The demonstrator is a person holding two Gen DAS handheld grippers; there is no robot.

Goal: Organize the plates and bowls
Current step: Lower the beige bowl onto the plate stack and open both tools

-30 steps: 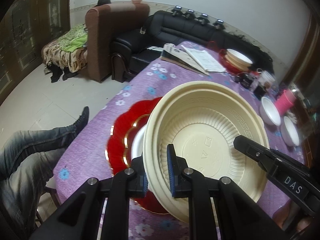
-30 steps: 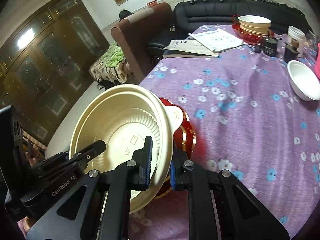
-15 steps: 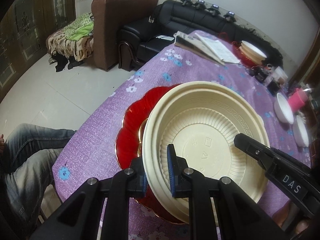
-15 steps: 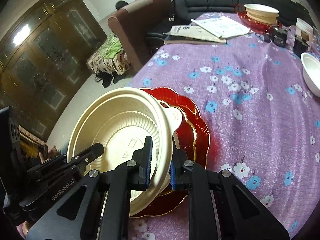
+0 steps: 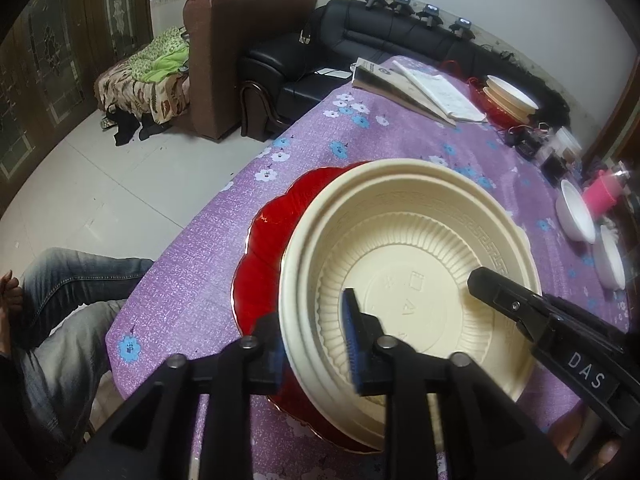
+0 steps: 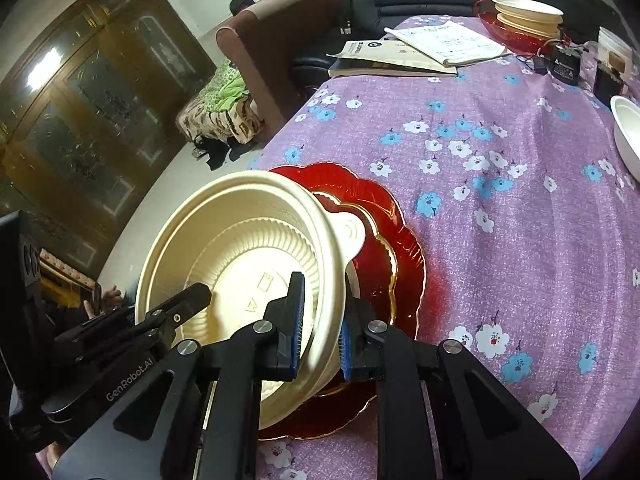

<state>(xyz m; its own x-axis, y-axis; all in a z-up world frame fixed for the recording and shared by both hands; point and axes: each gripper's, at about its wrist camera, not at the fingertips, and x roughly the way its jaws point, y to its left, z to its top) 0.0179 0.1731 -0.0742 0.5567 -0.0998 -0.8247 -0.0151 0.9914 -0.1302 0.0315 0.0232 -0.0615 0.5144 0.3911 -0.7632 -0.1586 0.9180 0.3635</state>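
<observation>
While cream bowl point(image 5: 416, 280) is settling onto red plate point(image 5: 264, 264), left gripper point(image 5: 312, 344) jaws have just been opening, rim between, unpressed; right gripper point(image 6: 320, 328) is pinching opposite rim, nearer.

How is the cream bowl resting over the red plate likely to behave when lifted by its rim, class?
The cream bowl looks like thin moulded plastic, so it is probably light and its rim may flex. Its ribbed wall probably adds some stiffness. It is wide and shallow on the red plate, so it seems unlikely to tip, though it may slide.
</observation>
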